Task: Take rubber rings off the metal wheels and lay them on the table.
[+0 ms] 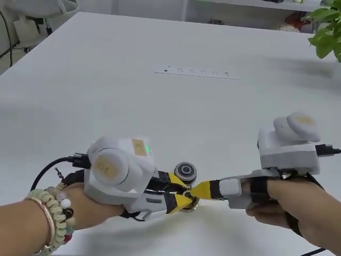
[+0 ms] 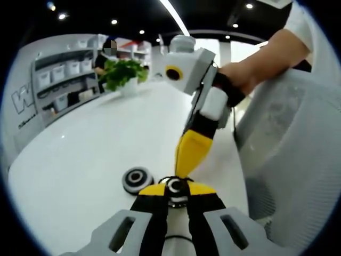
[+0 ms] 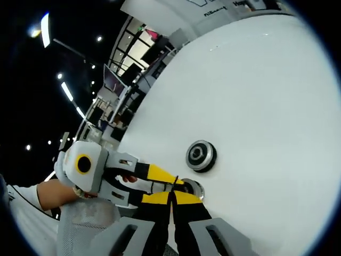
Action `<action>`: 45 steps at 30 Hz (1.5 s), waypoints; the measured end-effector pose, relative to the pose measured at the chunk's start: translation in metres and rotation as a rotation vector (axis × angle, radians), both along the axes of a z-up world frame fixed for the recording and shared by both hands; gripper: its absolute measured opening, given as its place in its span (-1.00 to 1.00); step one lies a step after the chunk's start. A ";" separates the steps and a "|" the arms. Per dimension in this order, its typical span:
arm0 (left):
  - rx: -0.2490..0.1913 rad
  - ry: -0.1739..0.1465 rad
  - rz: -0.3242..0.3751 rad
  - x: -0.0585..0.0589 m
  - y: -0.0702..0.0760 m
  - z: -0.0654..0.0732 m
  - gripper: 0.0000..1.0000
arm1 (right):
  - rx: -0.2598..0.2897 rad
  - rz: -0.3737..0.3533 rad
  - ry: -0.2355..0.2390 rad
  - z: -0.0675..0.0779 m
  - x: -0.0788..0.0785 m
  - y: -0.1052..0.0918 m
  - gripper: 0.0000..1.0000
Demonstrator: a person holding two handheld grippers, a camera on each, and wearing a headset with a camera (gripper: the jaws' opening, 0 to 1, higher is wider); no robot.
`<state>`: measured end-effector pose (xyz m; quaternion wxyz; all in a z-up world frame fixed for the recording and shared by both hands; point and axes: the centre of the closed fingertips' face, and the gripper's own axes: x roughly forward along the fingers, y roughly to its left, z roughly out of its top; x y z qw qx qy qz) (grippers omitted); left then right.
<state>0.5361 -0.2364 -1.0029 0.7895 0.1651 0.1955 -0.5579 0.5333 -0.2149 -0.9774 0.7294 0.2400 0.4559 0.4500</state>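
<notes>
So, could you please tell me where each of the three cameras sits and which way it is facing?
Head view: on the headset, facing forward and down at the white table; the left hand, its beaded bracelet and the right hand show.
Left gripper view: on the left gripper, facing along its jaws at the right gripper.
Right gripper view: on the right gripper, facing the opposite way, at the left gripper.
Shared: all three show the held wheel and the loose wheel.

Yellow-black left claw (image 2: 176, 188), white table (image 1: 160, 112)
</notes>
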 end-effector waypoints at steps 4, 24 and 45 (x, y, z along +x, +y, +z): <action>-0.001 -0.002 0.000 0.000 -0.001 0.000 -0.72 | -0.115 0.031 -0.052 -0.014 -0.001 -0.005 -1.00; 0.011 0.012 -0.004 0.000 -0.002 0.001 -0.72 | -0.257 0.049 -0.099 -0.029 0.000 -0.023 -1.00; -0.014 0.000 -0.129 -0.022 -0.013 0.033 0.00 | -0.238 0.002 -0.117 -0.021 0.011 -0.029 -1.00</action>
